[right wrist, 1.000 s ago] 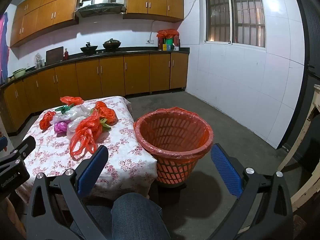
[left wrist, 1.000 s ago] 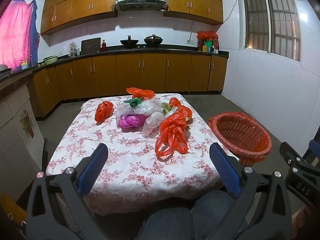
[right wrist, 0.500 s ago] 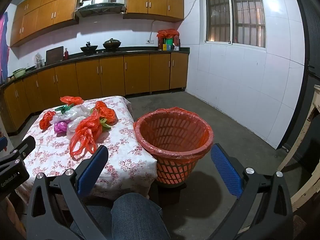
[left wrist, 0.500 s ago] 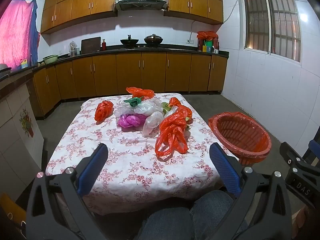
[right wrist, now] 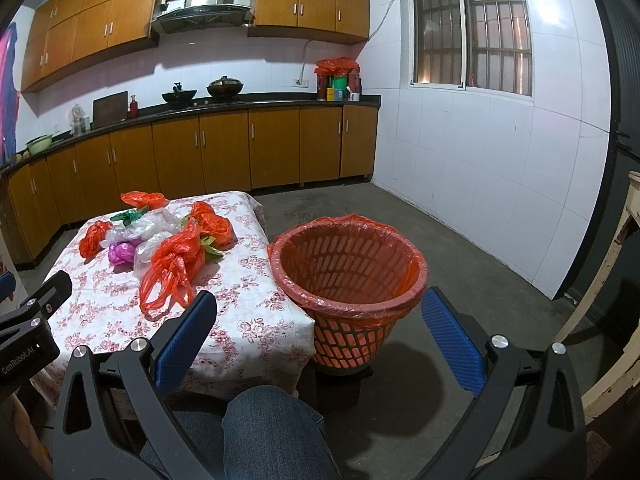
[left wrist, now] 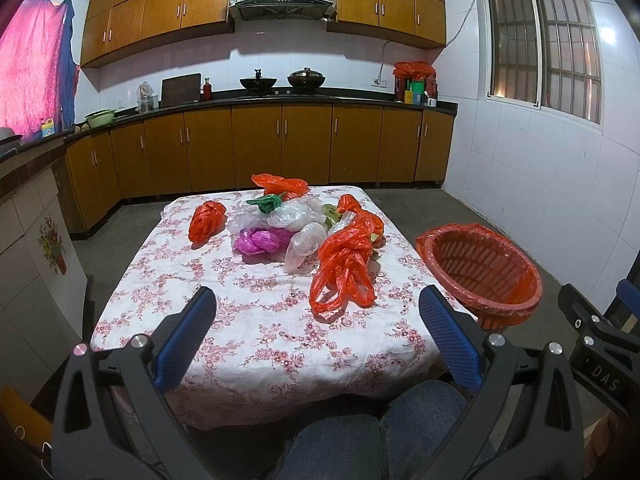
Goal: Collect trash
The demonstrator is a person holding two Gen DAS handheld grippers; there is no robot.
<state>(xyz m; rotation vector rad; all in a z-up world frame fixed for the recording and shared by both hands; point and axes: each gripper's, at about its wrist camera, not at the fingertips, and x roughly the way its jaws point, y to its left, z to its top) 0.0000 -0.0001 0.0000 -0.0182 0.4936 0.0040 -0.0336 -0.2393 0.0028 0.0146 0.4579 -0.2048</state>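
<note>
Crumpled plastic bags lie on a floral-cloth table (left wrist: 260, 332): a large orange bag (left wrist: 344, 268) nearest me, a pink one (left wrist: 258, 240), clear white ones (left wrist: 296, 216), a green one (left wrist: 266, 202) and a small orange ball (left wrist: 206, 220) at the left. An orange basket (left wrist: 480, 272) lined with an orange bag stands on the floor right of the table, also seen as the basket (right wrist: 348, 272) in the right wrist view. My left gripper (left wrist: 318, 312) is open, held back over the table's near edge. My right gripper (right wrist: 318, 312) is open, short of the basket.
A person's denim-clad knees (right wrist: 264, 428) sit below both grippers. Wooden cabinets (left wrist: 280, 144) and a counter run along the far wall. A tiled wall (right wrist: 500, 184) with a barred window is at the right. Bare concrete floor (right wrist: 460, 248) surrounds the basket.
</note>
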